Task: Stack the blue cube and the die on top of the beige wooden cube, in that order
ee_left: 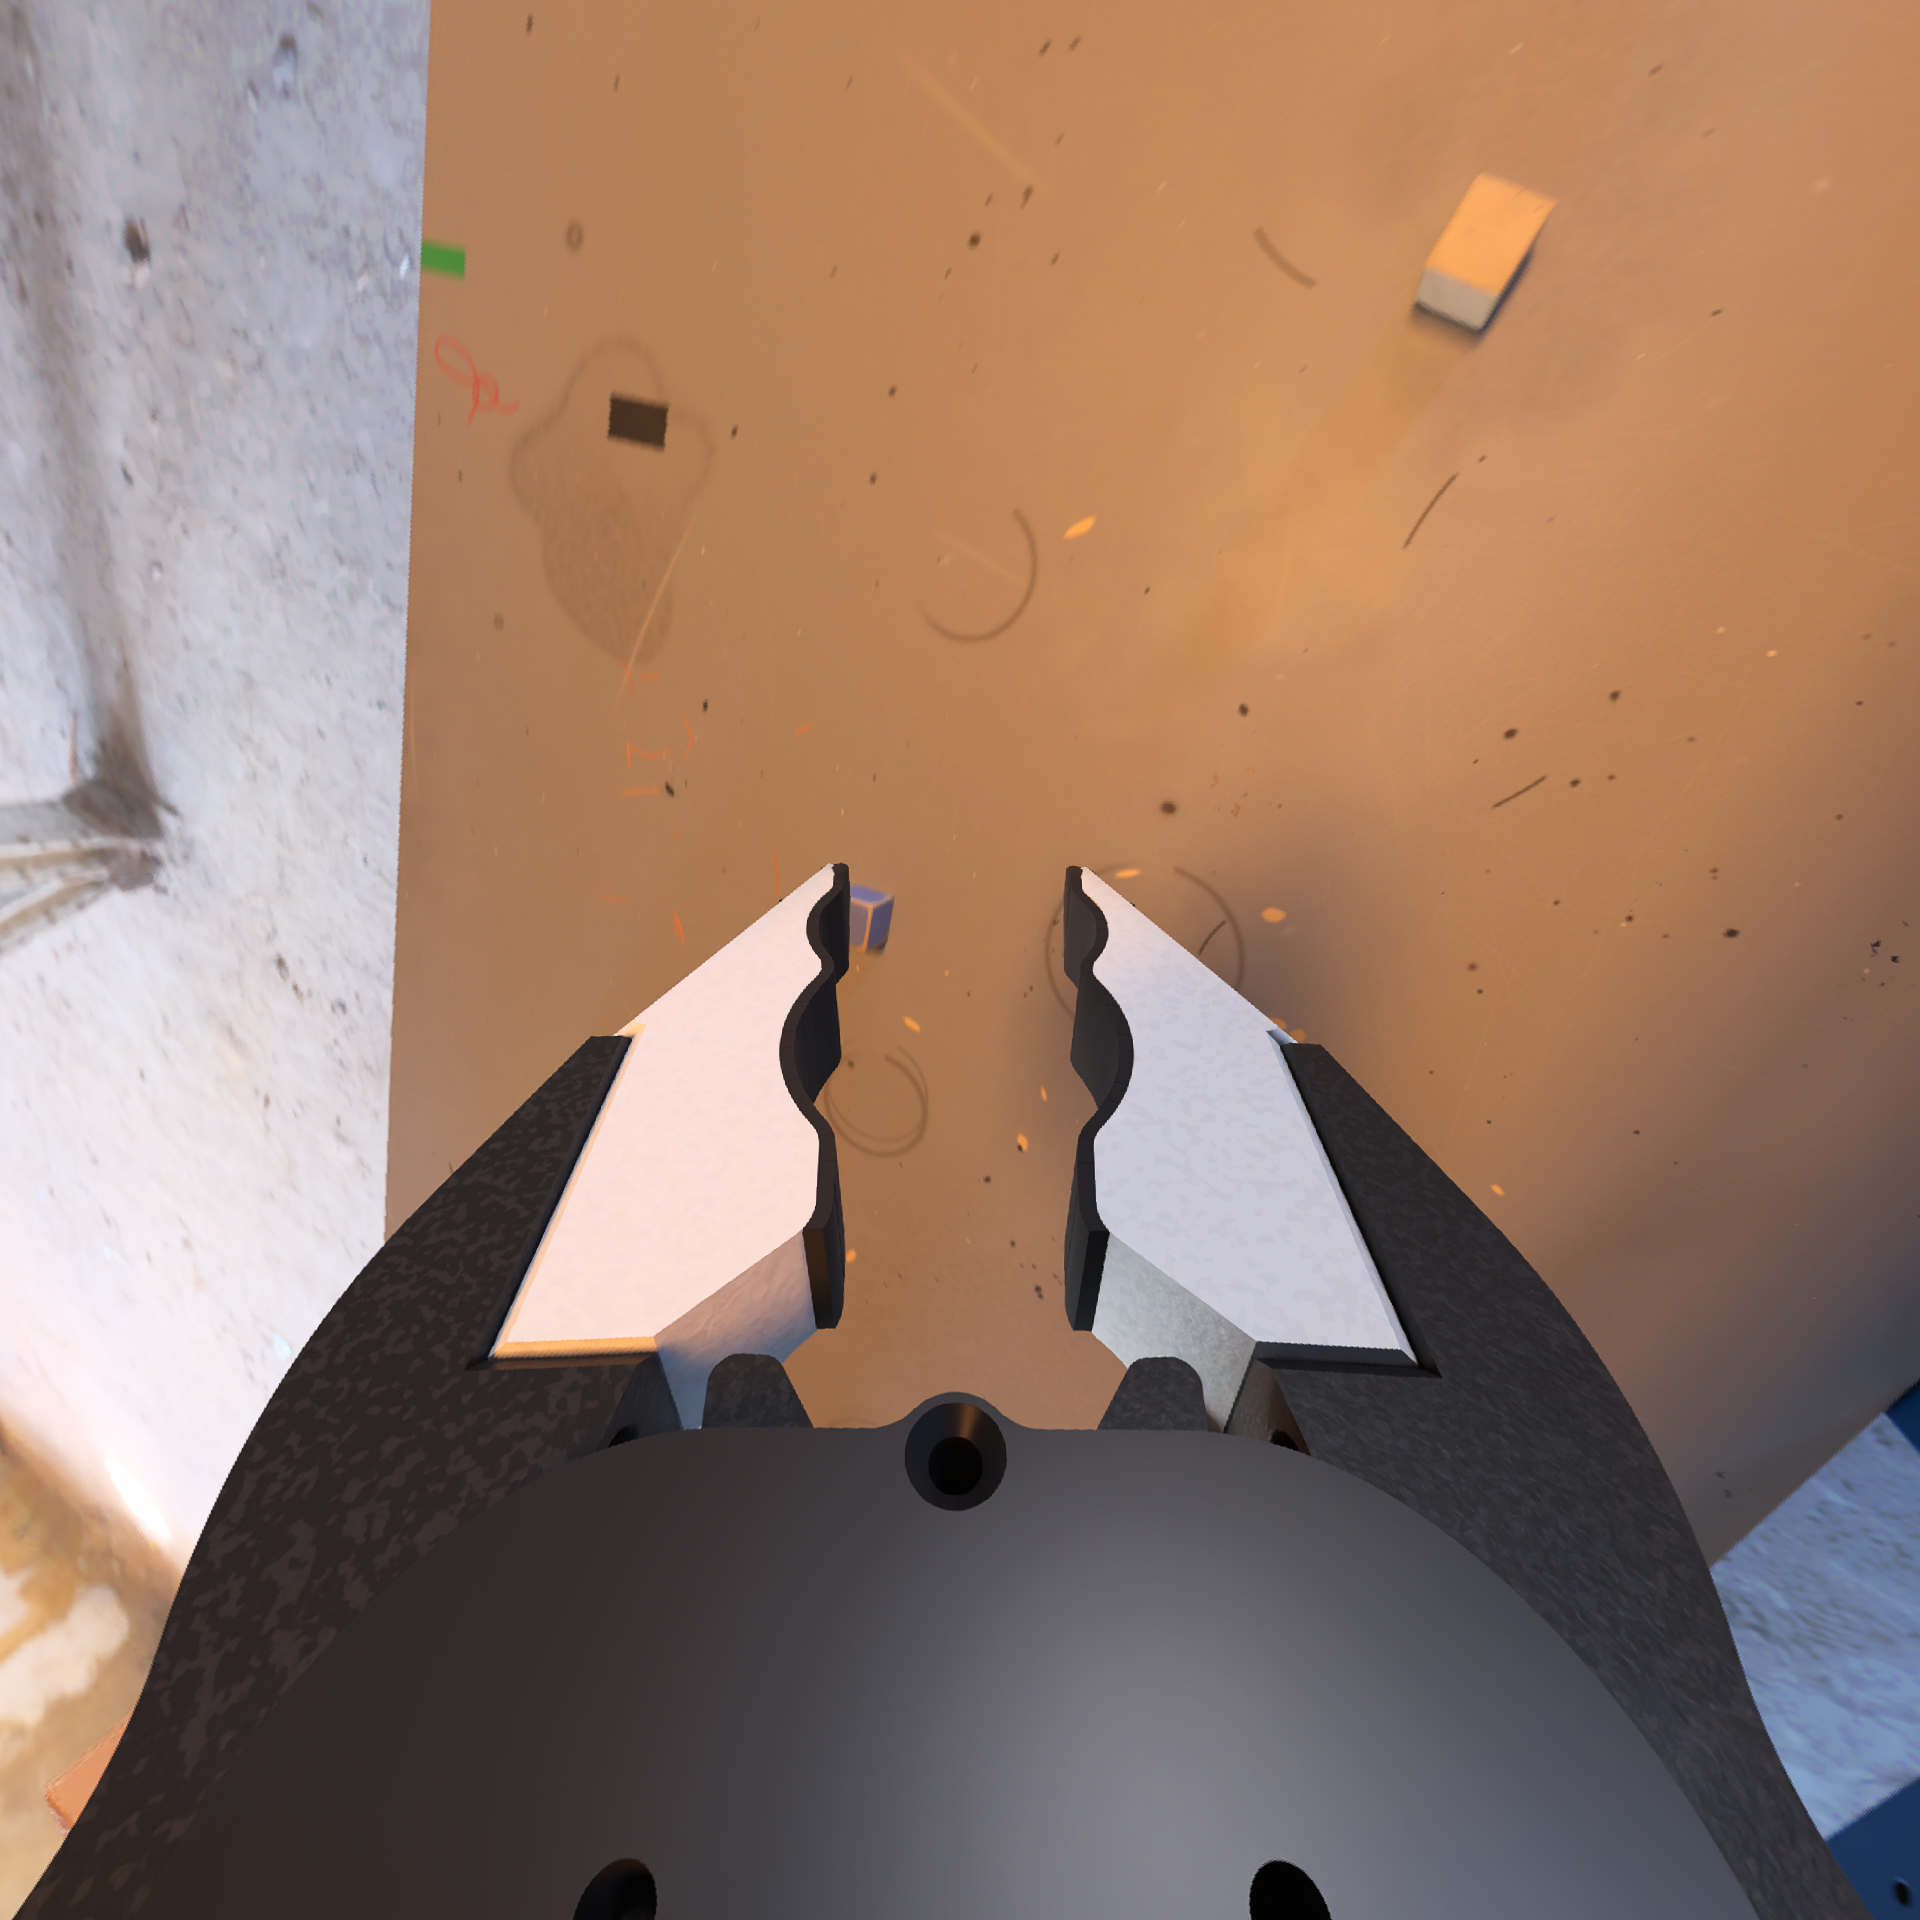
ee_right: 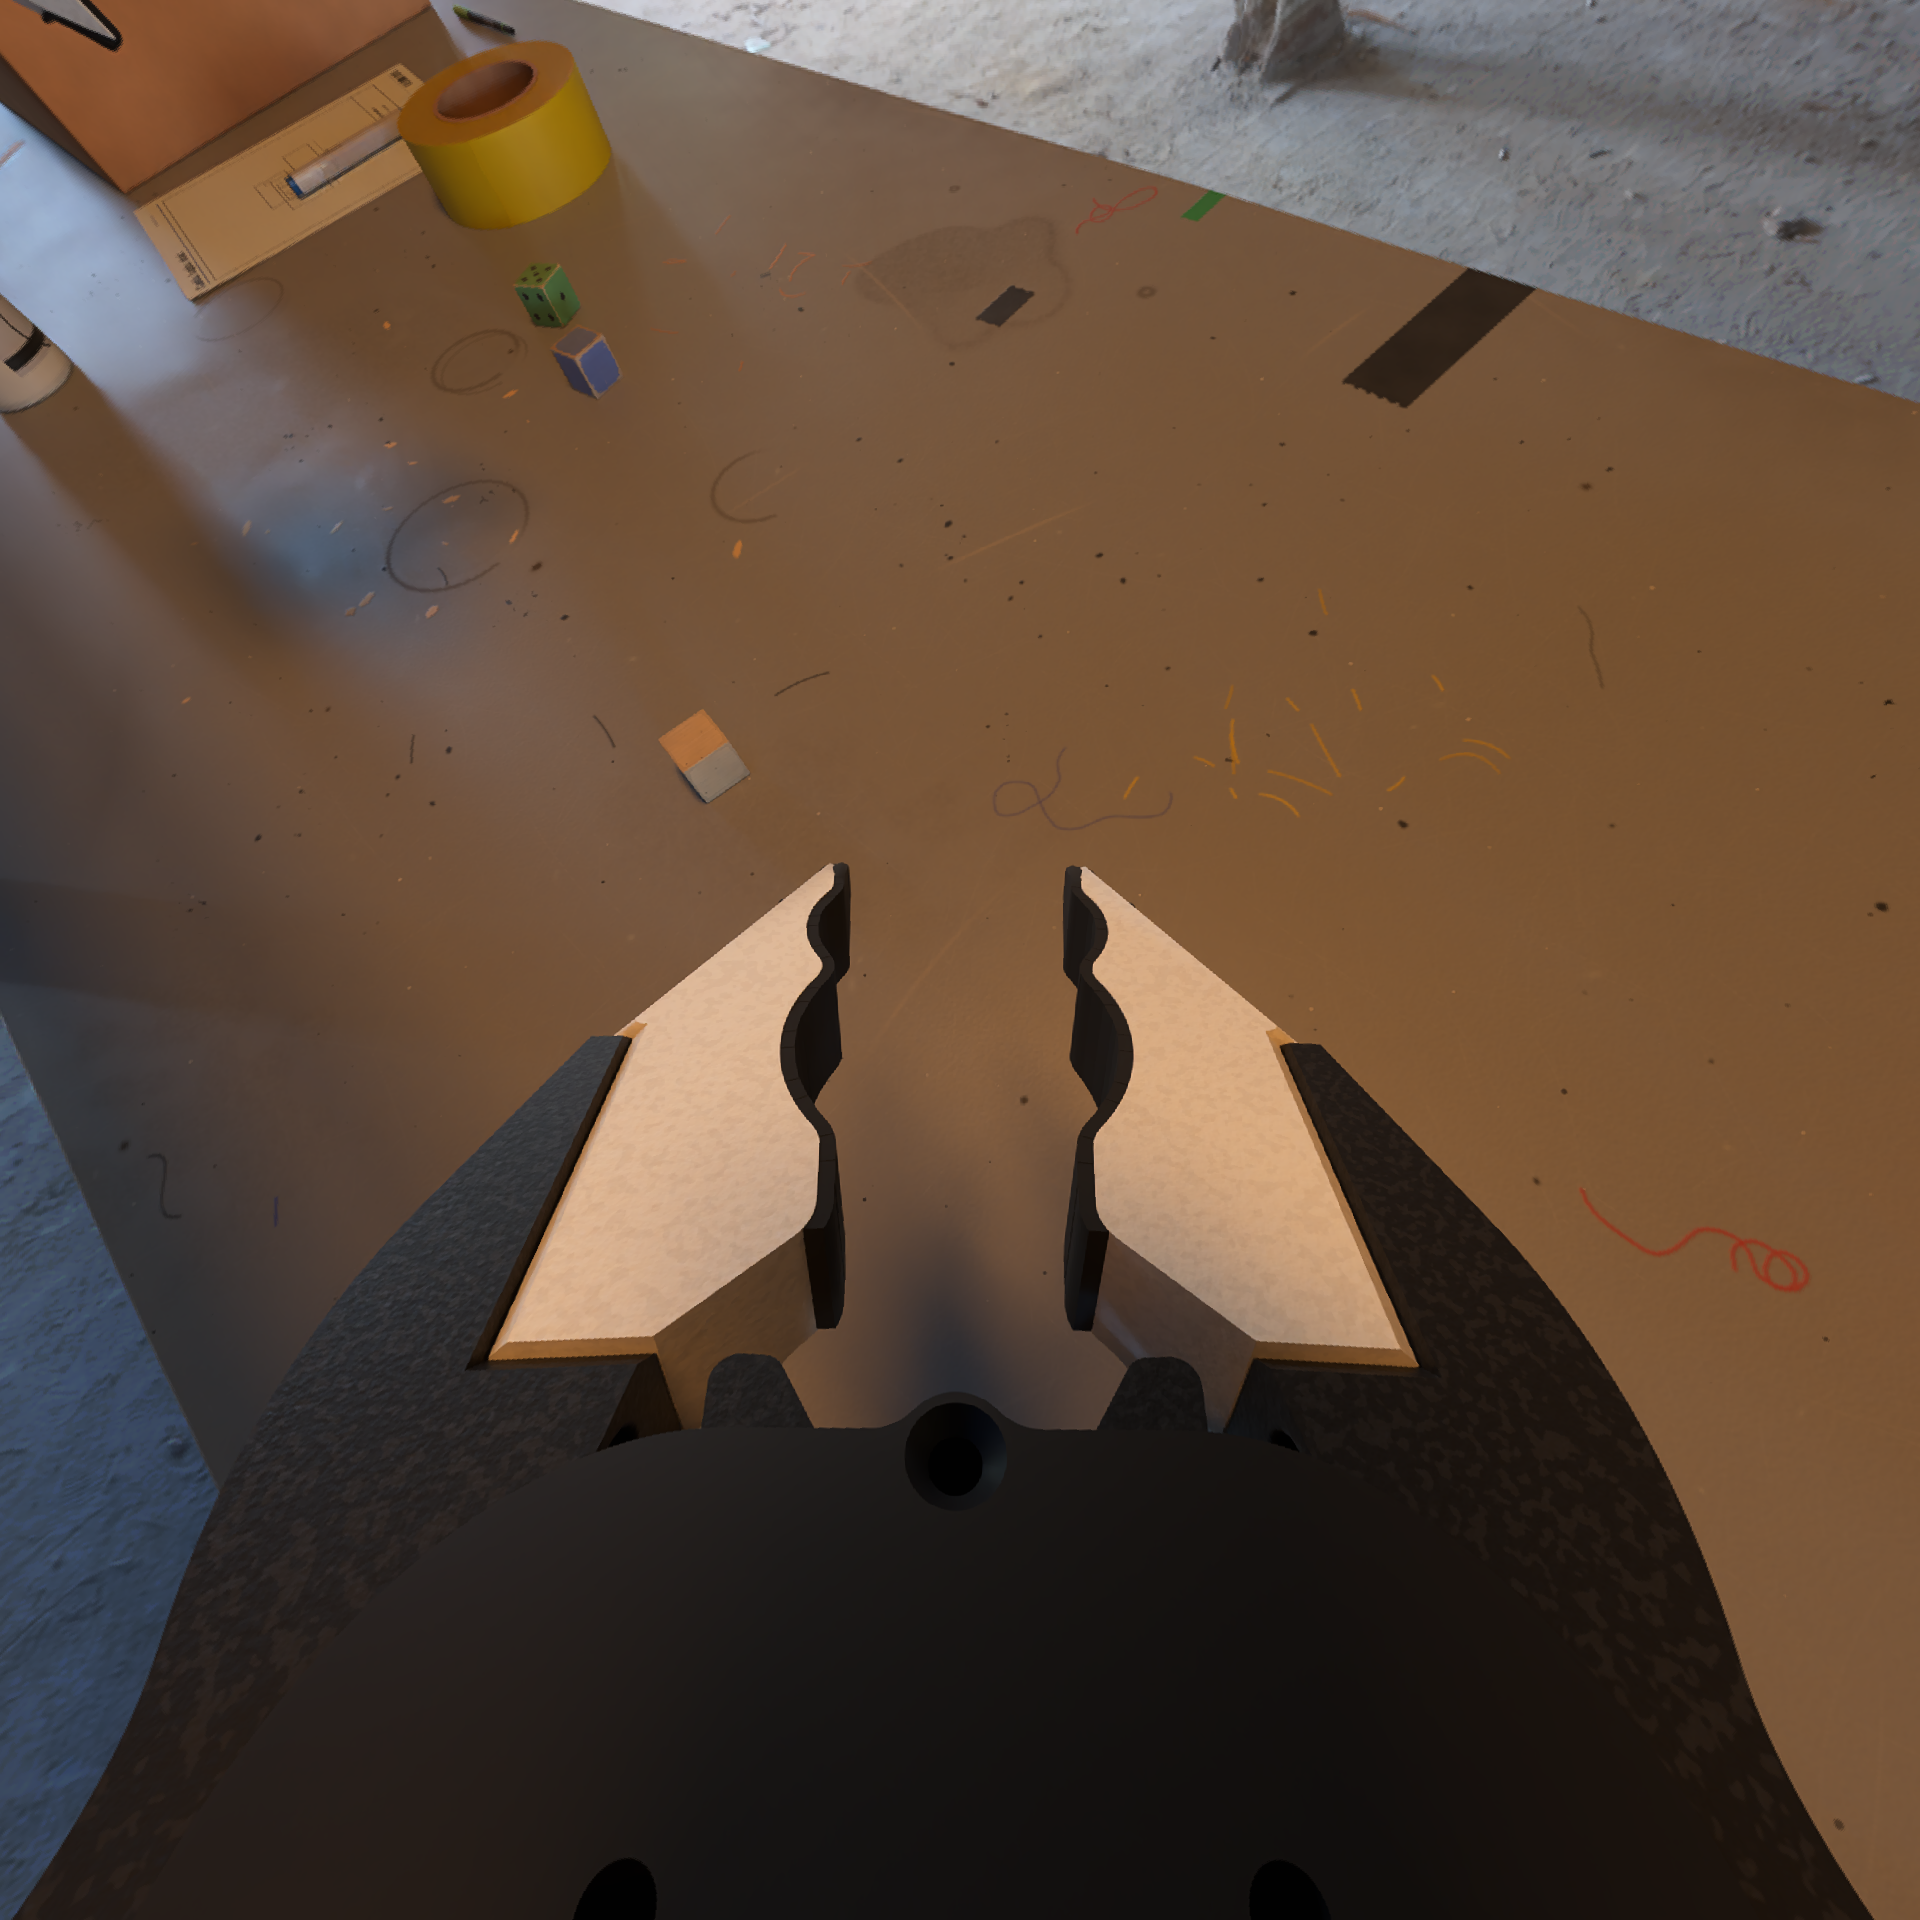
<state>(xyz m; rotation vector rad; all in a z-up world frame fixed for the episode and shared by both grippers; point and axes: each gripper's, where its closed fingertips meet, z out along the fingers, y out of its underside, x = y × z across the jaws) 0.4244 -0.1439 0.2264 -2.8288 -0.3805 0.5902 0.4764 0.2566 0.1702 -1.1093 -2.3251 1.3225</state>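
Note:
The blue cube (ee_right: 588, 361) sits on the brown table at the far left of the right wrist view, just in front of the green die (ee_right: 547, 294). The beige wooden cube (ee_right: 704, 755) lies nearer, ahead and left of my open, empty right gripper (ee_right: 956, 873). In the left wrist view my left gripper (ee_left: 956, 873) is open and empty high above the table. The blue cube (ee_left: 873, 918) peeks out beside its left fingertip, partly hidden. The beige cube (ee_left: 1484, 251) lies far up at the right. The die does not show in the left wrist view.
A yellow tape roll (ee_right: 506, 133), a paper sheet with a marker (ee_right: 278, 182) and a cardboard box (ee_right: 197, 73) stand at the far left. A white object (ee_right: 26, 358) is at the left edge. The table edge (ee_left: 410, 665) drops to concrete floor at the left.

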